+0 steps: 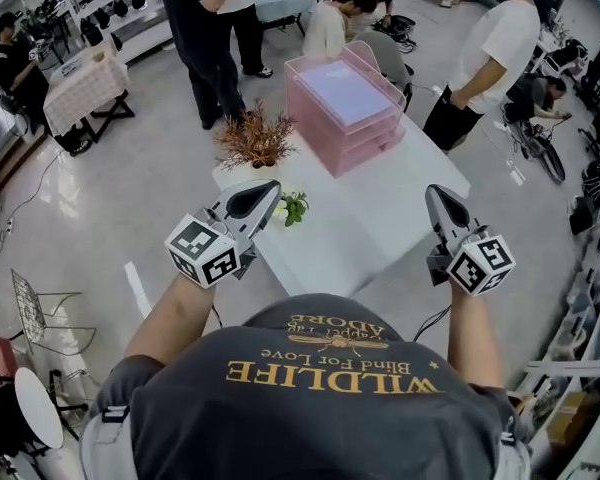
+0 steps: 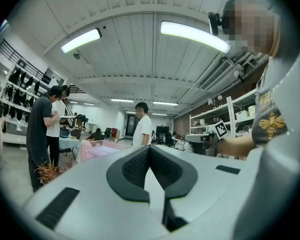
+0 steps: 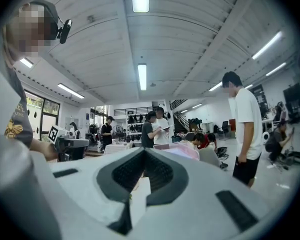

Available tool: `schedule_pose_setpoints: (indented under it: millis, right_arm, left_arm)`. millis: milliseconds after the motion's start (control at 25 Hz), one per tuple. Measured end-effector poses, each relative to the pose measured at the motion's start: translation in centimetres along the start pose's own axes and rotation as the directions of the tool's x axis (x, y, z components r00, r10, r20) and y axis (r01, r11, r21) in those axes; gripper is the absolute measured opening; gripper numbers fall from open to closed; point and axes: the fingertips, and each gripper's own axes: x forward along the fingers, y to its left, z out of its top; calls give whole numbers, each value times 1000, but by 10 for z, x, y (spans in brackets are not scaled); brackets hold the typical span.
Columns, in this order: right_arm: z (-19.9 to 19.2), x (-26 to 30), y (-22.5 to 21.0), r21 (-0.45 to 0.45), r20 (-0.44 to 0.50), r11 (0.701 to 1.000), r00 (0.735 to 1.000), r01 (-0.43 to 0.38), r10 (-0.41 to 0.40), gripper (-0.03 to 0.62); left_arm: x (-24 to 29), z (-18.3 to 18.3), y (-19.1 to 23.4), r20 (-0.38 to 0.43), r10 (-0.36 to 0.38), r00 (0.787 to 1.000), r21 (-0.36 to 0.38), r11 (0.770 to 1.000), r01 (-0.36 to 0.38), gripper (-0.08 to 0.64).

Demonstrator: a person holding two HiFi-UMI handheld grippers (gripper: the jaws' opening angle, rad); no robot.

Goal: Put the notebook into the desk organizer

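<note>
A pink desk organizer point(image 1: 342, 118) of stacked trays stands at the far end of the white table point(image 1: 380, 203). A pale lilac notebook point(image 1: 345, 92) lies flat in its top tray. My left gripper point(image 1: 274, 188) is held above the table's near left corner, shut and empty. My right gripper point(image 1: 433, 192) is over the near right edge, also shut with nothing in it. In the left gripper view the jaws point(image 2: 150, 150) meet, with the organizer point(image 2: 101, 149) beyond them. The right gripper view shows closed jaws point(image 3: 144, 153) and the organizer point(image 3: 182, 151) ahead.
A dried reddish plant point(image 1: 255, 140) and a small green sprig point(image 1: 294, 208) sit on the table's left side. A person in black point(image 1: 202, 38) and a person in a white shirt point(image 1: 490, 63) stand beyond the table. A wire chair point(image 1: 35, 310) is at the left.
</note>
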Motion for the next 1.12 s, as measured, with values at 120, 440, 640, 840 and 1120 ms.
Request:
schedule_pose_setpoints:
  millis: [120, 440, 640, 840, 1120]
  right_arm:
    - [-4, 1, 2, 5, -12, 1000, 1000, 10, -10, 0]
    - [-11, 2, 8, 14, -19, 1000, 1000, 22, -22, 0]
    - [-12, 3, 6, 26, -12, 999, 1000, 25, -24, 0]
    - [-11, 5, 5, 37, -16, 999, 1000, 25, -24, -2]
    - [-15, 7, 3, 23, -36, 999, 999, 26, -25, -2]
  left_arm:
    - [0, 0, 6, 2, -7, 1000, -14, 1000, 7, 0]
    - [2, -7, 9, -7, -28, 1000, -21, 999, 28, 0]
    - [4, -7, 9, -14, -37, 999, -15, 999, 37, 0]
    - [4, -8, 6, -29, -41, 999, 5, 999, 41, 0]
    - [4, -10, 8, -30, -35, 999, 7, 999, 35, 0]
